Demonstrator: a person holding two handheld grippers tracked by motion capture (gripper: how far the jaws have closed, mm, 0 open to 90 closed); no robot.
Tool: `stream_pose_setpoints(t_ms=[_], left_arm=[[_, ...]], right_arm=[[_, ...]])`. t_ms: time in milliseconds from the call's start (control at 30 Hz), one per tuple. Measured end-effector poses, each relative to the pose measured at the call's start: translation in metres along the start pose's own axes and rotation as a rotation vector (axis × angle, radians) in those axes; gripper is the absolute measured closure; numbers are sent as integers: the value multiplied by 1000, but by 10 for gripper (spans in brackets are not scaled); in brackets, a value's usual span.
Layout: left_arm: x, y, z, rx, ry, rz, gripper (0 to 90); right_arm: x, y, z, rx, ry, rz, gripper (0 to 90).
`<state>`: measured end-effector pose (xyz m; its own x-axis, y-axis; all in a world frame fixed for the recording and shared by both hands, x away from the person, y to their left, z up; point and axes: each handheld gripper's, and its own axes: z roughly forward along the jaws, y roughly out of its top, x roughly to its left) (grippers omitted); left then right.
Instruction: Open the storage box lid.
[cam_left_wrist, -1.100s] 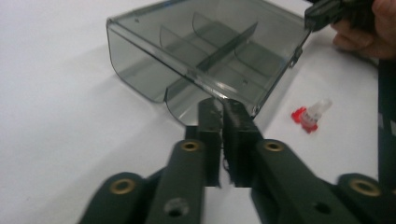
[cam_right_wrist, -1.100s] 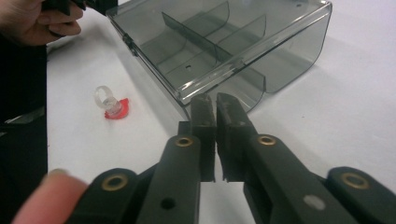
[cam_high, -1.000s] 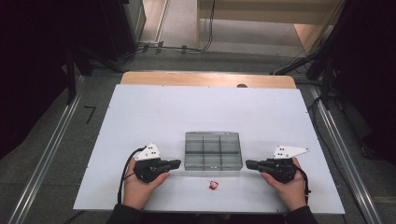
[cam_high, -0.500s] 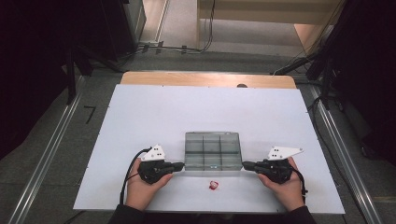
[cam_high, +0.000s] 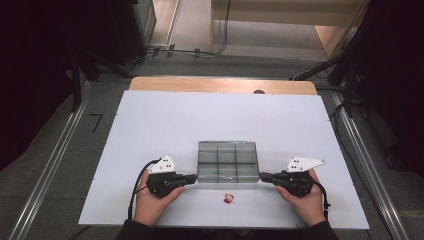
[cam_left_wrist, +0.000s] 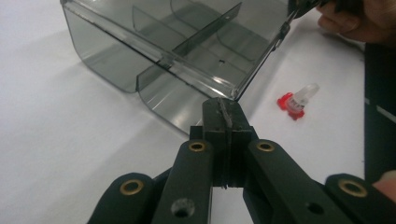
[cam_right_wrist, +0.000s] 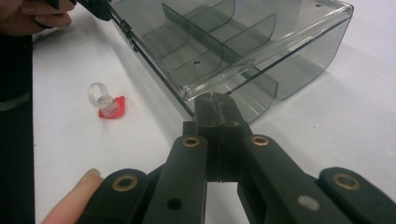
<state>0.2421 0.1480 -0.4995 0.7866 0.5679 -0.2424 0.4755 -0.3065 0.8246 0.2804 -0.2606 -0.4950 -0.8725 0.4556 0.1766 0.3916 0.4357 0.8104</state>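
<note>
Now both grippers pinch the tray's near corners.
Your left gripper and right gripper have edged inward, closing on the tray; the cap lies just beside. You look set to lift.

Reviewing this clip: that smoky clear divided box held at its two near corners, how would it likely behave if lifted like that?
The divided box looks like thin rigid plastic, so probably stiff and light. The left gripper and right gripper each pinch only a thin corner edge; the glossy walls may slip, and the box could sag or pivot away from them. Its compartments look empty, so nothing should spill.
</note>
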Motion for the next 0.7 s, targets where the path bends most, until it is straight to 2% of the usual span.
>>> stream_pose_setpoints(t_ms=[300, 700], left_arm=[[-3, 3, -3, -47, -16, 10, 900], [-8, 11, -6, -131, 2, 24, 900]], right_arm=[[2, 5, -3, -23, -2, -4, 881], [9, 18, -6, -54, 8, -22, 881]])
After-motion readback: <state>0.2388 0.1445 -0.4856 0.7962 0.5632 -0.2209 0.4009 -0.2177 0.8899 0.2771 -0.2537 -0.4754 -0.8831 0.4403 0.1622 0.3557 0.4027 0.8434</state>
